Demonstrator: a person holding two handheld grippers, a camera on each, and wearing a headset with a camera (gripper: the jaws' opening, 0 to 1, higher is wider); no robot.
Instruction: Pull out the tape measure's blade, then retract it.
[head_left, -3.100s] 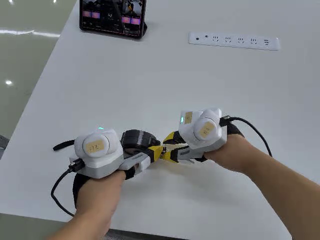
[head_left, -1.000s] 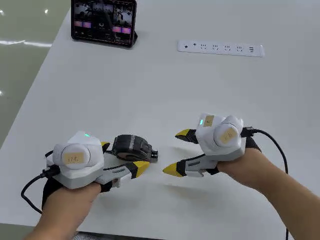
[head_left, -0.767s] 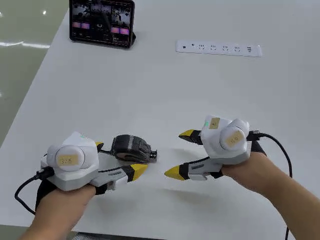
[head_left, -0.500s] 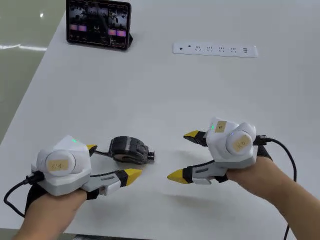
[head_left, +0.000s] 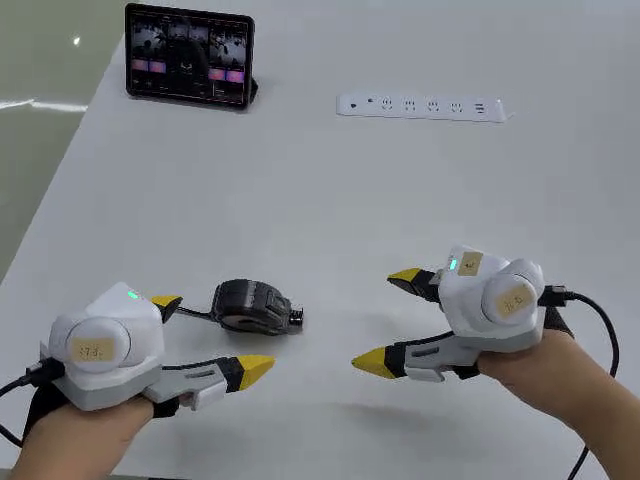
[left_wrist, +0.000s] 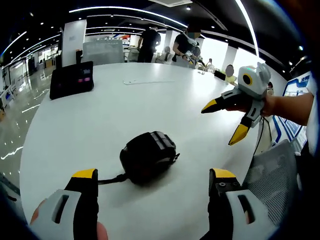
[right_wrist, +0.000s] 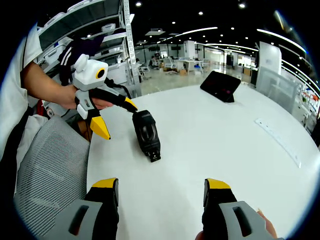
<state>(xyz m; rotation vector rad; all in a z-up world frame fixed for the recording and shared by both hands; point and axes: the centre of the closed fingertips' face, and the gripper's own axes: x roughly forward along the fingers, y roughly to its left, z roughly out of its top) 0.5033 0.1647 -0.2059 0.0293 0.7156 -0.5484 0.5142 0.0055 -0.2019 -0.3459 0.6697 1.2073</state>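
Note:
A black tape measure (head_left: 252, 306) lies on the white table (head_left: 300, 180) with its blade fully in, the end hook pointing right. My left gripper (head_left: 210, 335) is open just left of it, and nothing sits between its yellow-tipped fingers. In the left gripper view the tape measure (left_wrist: 148, 155) rests a short way ahead of the open jaws. My right gripper (head_left: 390, 318) is open too, off to the right of the tape measure with bare table between them. The right gripper view has the tape measure (right_wrist: 148, 133) further ahead, beside the left gripper (right_wrist: 115, 116).
A tablet (head_left: 188, 67) stands at the far left of the table and a white power strip (head_left: 421, 105) lies at the far middle. The table's left edge drops to a glossy floor. Cables trail from both grippers. A grey mesh chair (right_wrist: 47, 170) stands by the near edge.
Earlier both grippers met at the tape measure over its yellow blade. Since then the blade is in, the tape measure lies free, and both open grippers have drawn apart.

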